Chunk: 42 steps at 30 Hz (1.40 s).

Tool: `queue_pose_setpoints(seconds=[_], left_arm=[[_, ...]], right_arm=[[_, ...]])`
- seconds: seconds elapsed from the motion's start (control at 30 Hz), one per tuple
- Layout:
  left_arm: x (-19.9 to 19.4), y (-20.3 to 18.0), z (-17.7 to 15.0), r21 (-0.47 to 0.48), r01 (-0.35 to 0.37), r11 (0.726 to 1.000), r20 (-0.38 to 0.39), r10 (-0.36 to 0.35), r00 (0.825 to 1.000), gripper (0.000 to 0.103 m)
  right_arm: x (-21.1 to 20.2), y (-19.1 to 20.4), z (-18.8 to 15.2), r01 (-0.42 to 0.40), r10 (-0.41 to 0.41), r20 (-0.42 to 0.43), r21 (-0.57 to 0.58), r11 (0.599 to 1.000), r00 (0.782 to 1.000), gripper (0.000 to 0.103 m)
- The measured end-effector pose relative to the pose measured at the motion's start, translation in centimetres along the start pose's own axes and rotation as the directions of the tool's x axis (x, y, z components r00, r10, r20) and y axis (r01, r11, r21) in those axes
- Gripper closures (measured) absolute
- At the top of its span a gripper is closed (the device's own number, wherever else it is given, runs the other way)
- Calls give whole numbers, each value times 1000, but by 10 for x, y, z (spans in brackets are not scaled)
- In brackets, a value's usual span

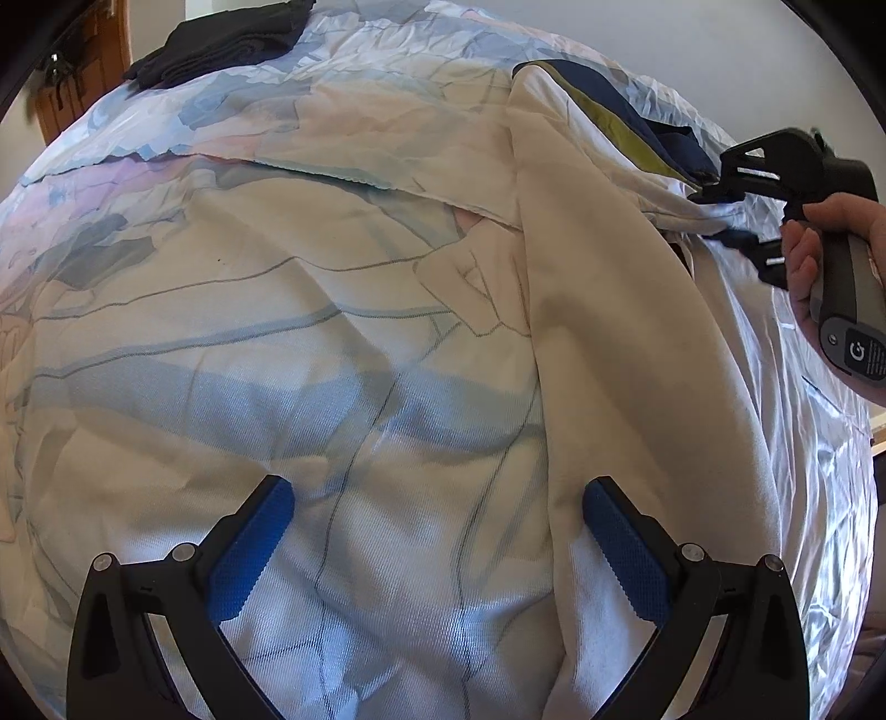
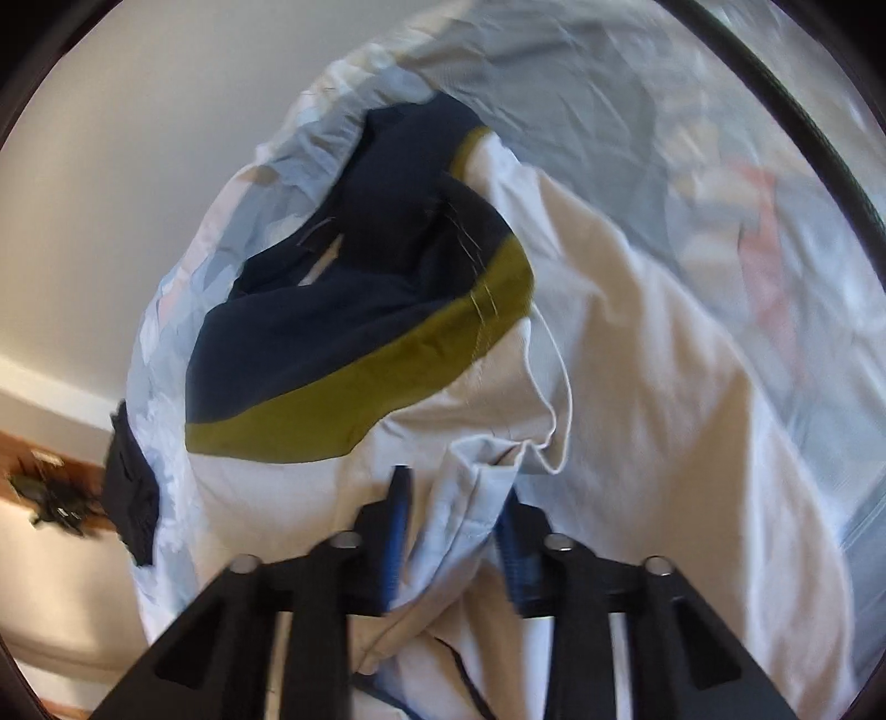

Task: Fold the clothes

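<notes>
Both wrist views look closely down, sharing the garment [image 1: 609, 332]

A bed [image 1: 221, 277] is covered by a pale patterned duvet. A cream garment [image 1: 598, 332] is spread at its right; dark folded clothes [image 1: 221, 44] are piled far left.

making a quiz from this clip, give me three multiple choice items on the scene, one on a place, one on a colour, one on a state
1. Where is the black folded garment?
A. far end of the bedspread
B. between the left gripper's fingers
C. on the floor

2. What colour band borders the navy part of the white garment?
A. red
B. olive-yellow
C. pink

3. How is the left gripper?
A. shut on cloth
B. open, holding nothing
C. out of view

Answers: 1 A, it lies at the far edge. 2 B, an olive stripe shows. 3 B, its fingers stand apart over bedding, while the right gripper pinches the white cloth.
</notes>
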State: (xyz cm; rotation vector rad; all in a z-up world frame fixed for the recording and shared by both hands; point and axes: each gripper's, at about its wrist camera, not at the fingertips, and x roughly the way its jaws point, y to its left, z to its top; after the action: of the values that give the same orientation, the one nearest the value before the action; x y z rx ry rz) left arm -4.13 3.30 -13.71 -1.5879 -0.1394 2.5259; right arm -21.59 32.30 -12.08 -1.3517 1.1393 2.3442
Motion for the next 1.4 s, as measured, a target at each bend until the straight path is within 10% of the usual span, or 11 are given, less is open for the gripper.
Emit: queue_pose_setpoints(seconds=[0.53, 0.9, 0.97, 1.03, 1.2, 1.4], left_arm=[[-10, 9, 5, -43, 87, 995, 59, -85, 995, 0], [-2, 6, -2, 27, 78, 997, 43, -79, 996, 0], [-1, 3, -6, 69, 69, 995, 43, -72, 996, 0], [-3, 1, -8, 100, 71, 992, 33, -75, 997, 0], [-20, 1, -5, 156, 88, 984, -13, -87, 996, 0], [-74, -18, 6, 294, 298, 908, -64, -292, 954, 0]], right_arm=[[-41, -3, 25, 19, -10, 77, -105, 994, 997, 94], [-43, -25, 49, 184, -175, 65, -174, 967, 982, 94], [-32, -32, 44, 183, -184, 7, -181, 966, 983, 87], [-25, -38, 38, 171, -180, -40, -182, 968, 983, 37], [-77, -48, -15, 75, -79, -7, -272, 959, 997, 26], [-140, -66, -128, -31, -16, -116, -398, 917, 993, 18]])
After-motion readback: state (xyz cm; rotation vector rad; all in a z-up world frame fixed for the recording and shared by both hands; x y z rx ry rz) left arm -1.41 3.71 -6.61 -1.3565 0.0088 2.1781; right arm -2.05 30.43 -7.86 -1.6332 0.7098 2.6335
